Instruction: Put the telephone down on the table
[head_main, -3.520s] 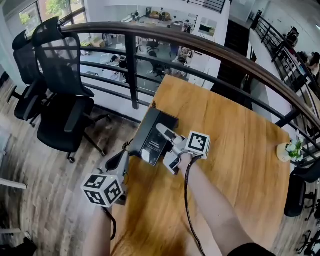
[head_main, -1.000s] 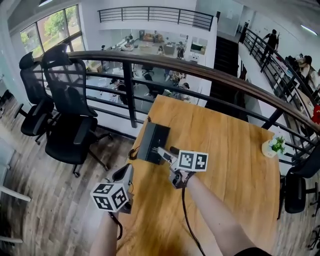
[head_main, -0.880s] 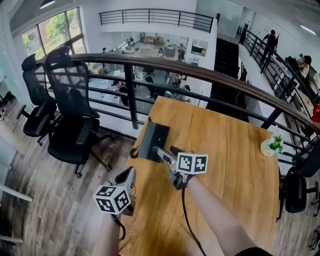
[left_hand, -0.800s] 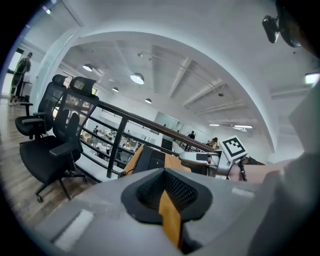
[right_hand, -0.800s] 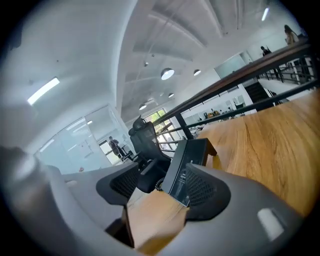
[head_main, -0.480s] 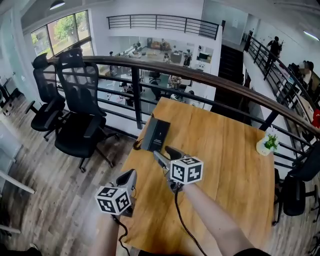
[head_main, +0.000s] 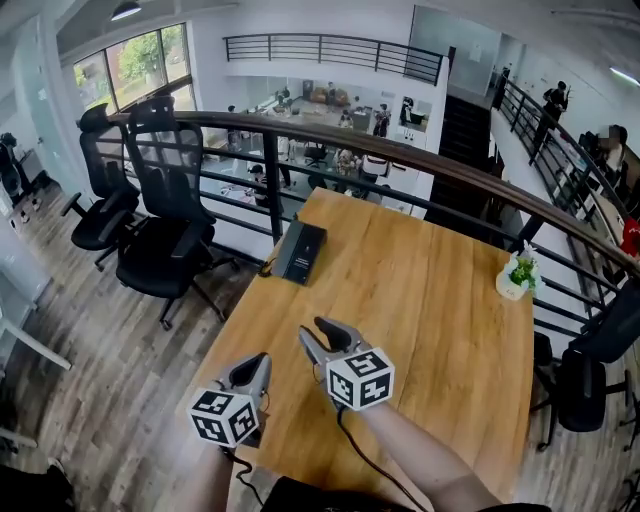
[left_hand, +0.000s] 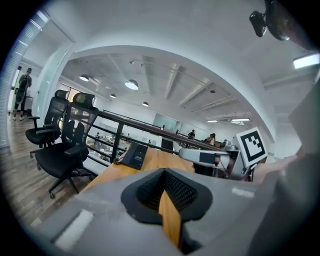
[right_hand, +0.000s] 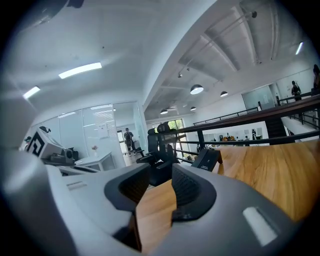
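The black telephone (head_main: 300, 252) lies flat on the wooden table (head_main: 440, 300) near its far left edge, and also shows as telephone (left_hand: 135, 155) and telephone (right_hand: 207, 159). Nothing touches it. My left gripper (head_main: 255, 362) hovers at the table's near left edge; in the left gripper view the gripper (left_hand: 164, 172) is shut and empty. My right gripper (head_main: 318, 333) is beside it over the near part of the table, well short of the telephone. Its jaws (right_hand: 160, 175) are closing with only the table showing between them.
Two black office chairs (head_main: 160, 240) stand on the floor left of the table. A dark railing (head_main: 400, 165) runs behind the table's far edge. A small potted plant (head_main: 517, 275) sits at the table's far right edge.
Both grippers have drawn back from the telephone toward the near edge of the table. The right jaws have narrowed and rolled. The telephone has stayed where it lies.
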